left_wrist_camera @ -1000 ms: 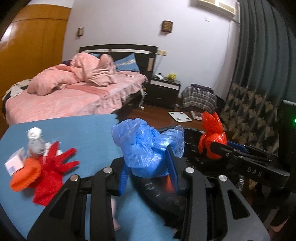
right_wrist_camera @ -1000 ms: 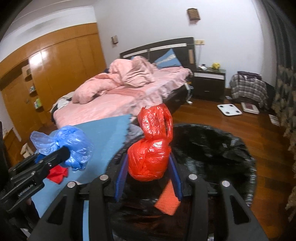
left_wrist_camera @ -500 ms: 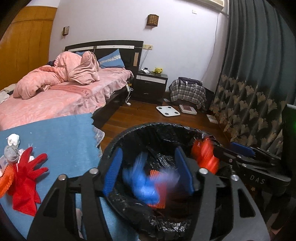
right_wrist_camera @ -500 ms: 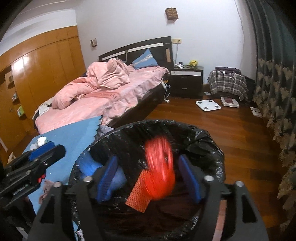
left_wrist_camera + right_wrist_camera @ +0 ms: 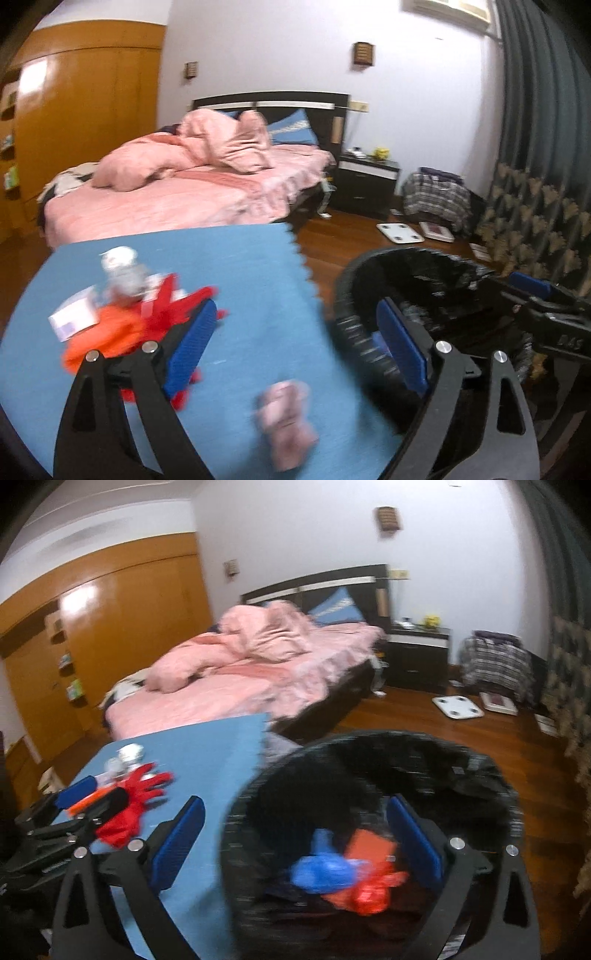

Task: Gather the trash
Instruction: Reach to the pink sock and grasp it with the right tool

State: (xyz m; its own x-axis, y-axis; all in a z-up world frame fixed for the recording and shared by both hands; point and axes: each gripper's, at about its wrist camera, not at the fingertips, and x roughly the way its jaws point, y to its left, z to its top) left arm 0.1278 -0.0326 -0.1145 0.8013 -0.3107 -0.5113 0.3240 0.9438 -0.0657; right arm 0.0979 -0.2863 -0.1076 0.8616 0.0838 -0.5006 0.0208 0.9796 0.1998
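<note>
My left gripper (image 5: 295, 343) hangs over the blue mat (image 5: 258, 280), its jaws opening with nothing held. Below it lies a pink crumpled wad (image 5: 288, 421). Left of it sits a pile: a red glove (image 5: 173, 299), an orange piece (image 5: 107, 332), a white box (image 5: 72, 317) and crumpled paper (image 5: 122, 269). My right gripper (image 5: 295, 842) is above the black-lined bin (image 5: 480, 771), its jaws opening and empty. Inside the bin lie the blue bag (image 5: 321, 871), the red bag (image 5: 369, 890) and an orange scrap (image 5: 369, 849). The left gripper (image 5: 74, 805) shows beside the red glove (image 5: 140, 794).
A bed with pink bedding (image 5: 192, 192) stands behind the mat. A dark nightstand (image 5: 365, 181), a plaid bundle (image 5: 436, 195) and a white scale (image 5: 399, 232) lie on the wooden floor. Curtains (image 5: 535, 147) hang right; a wooden wardrobe (image 5: 110, 635) fills the left.
Both grippers let go of their bags, which fell into the bin. The jaws spread wide. Both views swung left, from over the bin toward the blue mat and the pile.
</note>
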